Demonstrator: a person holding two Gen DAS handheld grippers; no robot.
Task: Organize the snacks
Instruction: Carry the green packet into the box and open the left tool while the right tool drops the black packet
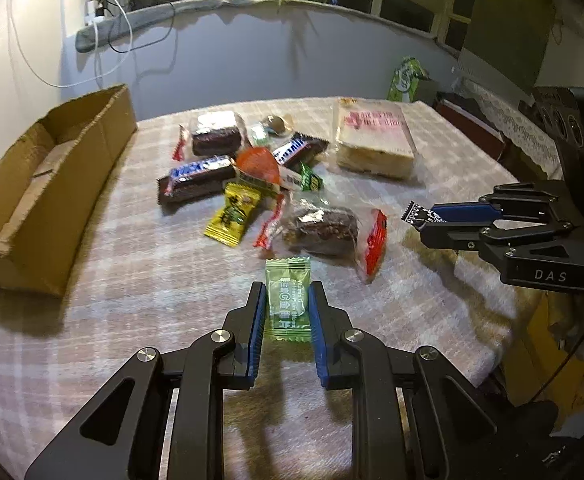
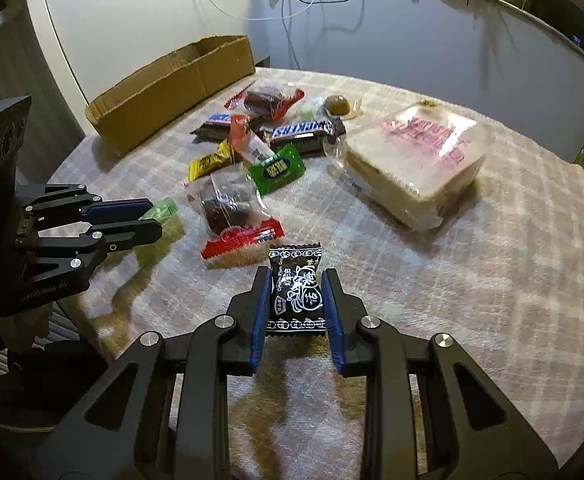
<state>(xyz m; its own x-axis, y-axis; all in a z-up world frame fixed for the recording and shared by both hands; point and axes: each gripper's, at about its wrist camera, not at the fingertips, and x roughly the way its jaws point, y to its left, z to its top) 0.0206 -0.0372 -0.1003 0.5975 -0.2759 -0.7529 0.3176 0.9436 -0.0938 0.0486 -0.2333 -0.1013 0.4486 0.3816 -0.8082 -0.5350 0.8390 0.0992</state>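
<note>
The green sachet (image 1: 287,304) is clenched between the left gripper's (image 1: 285,316) jaws, the black sachet (image 2: 296,294) between the right gripper's (image 2: 298,304); either slick wrapper could be lost through slipping.

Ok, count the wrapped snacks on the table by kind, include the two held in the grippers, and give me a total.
Snickers bars: 2
Clear-wrapped brownies: 2
Small sachets: 4 (pale green sachet in left gripper, black sachet in right gripper, yellow sachet, bright green sachet)
Large bread pack: 1
Orange packet: 1
Round brown sweet: 1
Total: 11
</note>
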